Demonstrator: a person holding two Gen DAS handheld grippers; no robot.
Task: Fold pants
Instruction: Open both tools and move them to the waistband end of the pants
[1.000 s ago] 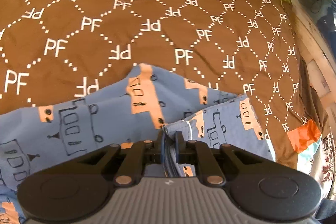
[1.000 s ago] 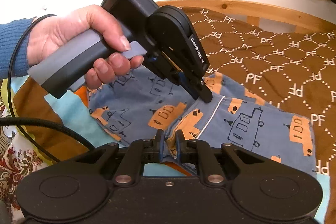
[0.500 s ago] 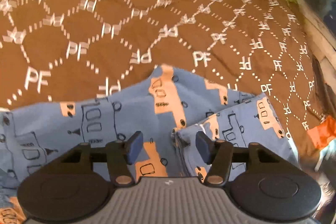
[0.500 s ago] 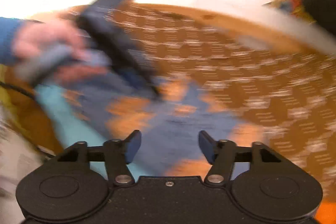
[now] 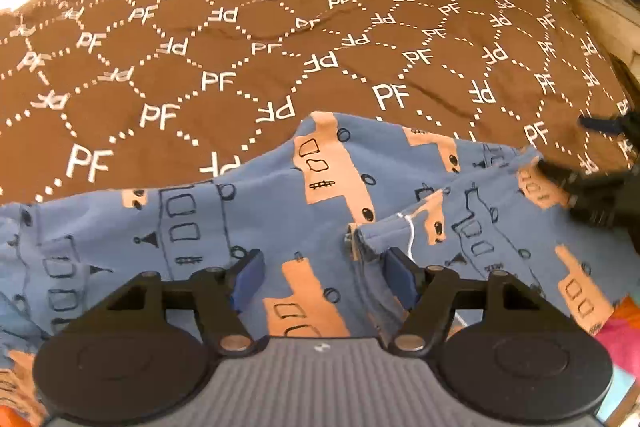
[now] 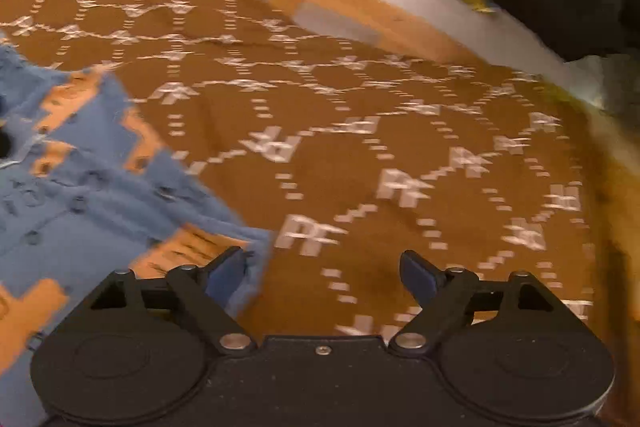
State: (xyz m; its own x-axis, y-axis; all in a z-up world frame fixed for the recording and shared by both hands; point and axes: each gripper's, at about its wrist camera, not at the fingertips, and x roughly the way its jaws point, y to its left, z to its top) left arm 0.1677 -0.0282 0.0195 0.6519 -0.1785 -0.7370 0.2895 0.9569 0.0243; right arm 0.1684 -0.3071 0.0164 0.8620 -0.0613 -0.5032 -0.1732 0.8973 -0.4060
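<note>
The blue pants with orange vehicle prints lie on the brown PF-patterned bedspread, one part folded over another. The left gripper hovers low above the folded edge, jaws spread, holding nothing. The right gripper, jaws spread too, points over the bedspread beside the pants' edge; that view is blurred.
</note>
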